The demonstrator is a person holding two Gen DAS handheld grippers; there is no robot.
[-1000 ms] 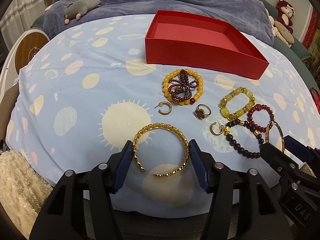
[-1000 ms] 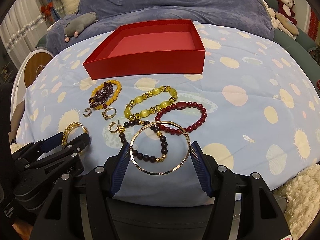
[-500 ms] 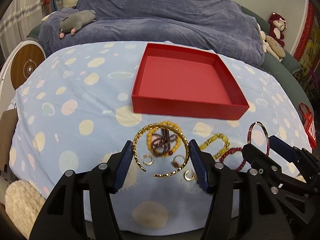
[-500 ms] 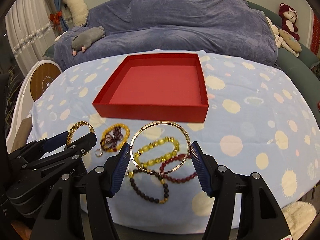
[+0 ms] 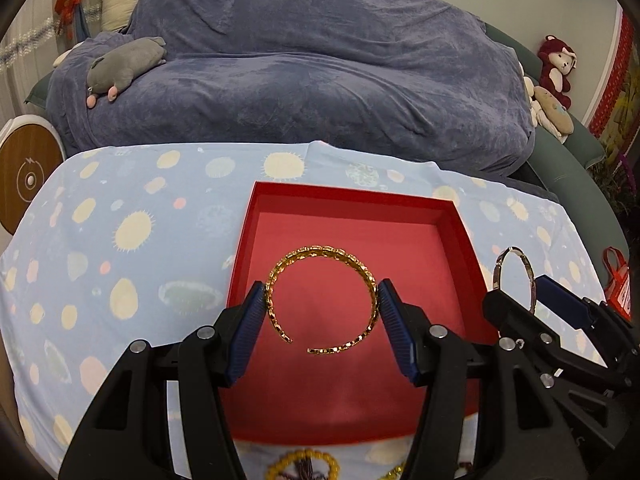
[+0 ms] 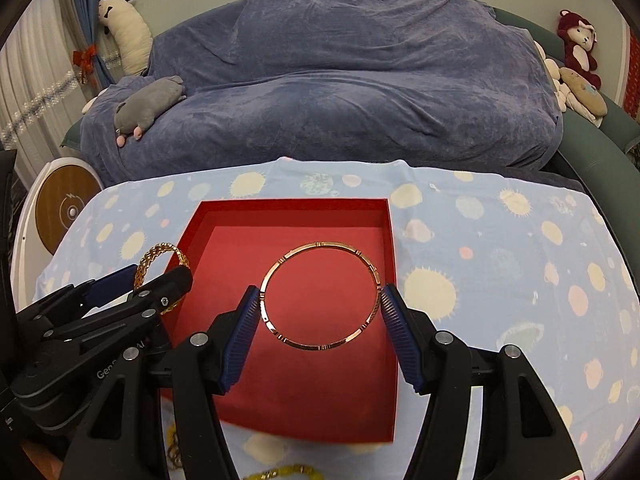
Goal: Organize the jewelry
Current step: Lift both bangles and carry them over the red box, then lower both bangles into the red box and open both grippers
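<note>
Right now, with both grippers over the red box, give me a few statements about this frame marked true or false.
1. The left gripper holds an open gold cuff. True.
2. The right gripper is empty. False: it is shut on a closed thin bangle.
3. The red box already has jewelry lying in it. False: nothing lies in it; both bracelets are held above it.
4. A gray plush toy lies on the blue blanket. True.
</note>
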